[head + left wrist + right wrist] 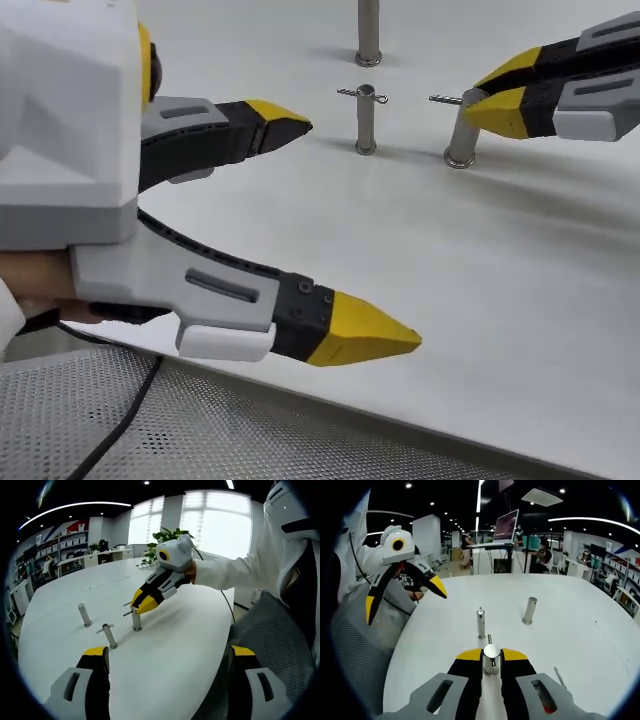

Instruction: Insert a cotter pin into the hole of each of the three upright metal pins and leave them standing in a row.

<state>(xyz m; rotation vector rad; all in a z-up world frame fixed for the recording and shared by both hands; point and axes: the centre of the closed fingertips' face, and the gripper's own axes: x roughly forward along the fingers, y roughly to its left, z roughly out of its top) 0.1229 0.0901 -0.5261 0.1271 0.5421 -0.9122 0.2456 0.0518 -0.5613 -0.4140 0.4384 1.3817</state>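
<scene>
Three upright metal pins stand on the white table. My right gripper (492, 100) (491, 656) is shut around the top of the nearest pin (460, 135) (491, 661). A cotter pin (445, 99) pokes out of that pin's far side. The middle pin (366, 122) (480, 622) carries a cotter pin (362, 95) through its hole. The far pin (369, 35) (530, 610) stands bare. My left gripper (340, 230) (167, 656) hovers open and empty near the table's front edge, well short of the pins. It also appears in the right gripper view as the left gripper (405, 582).
A loose cotter pin (560, 677) lies on the table to the right of my right gripper. The table's front edge (330, 400) runs just below my left gripper, with a grey mesh chair (200, 430) under it. A person's white sleeve (230, 572) reaches in behind the right gripper.
</scene>
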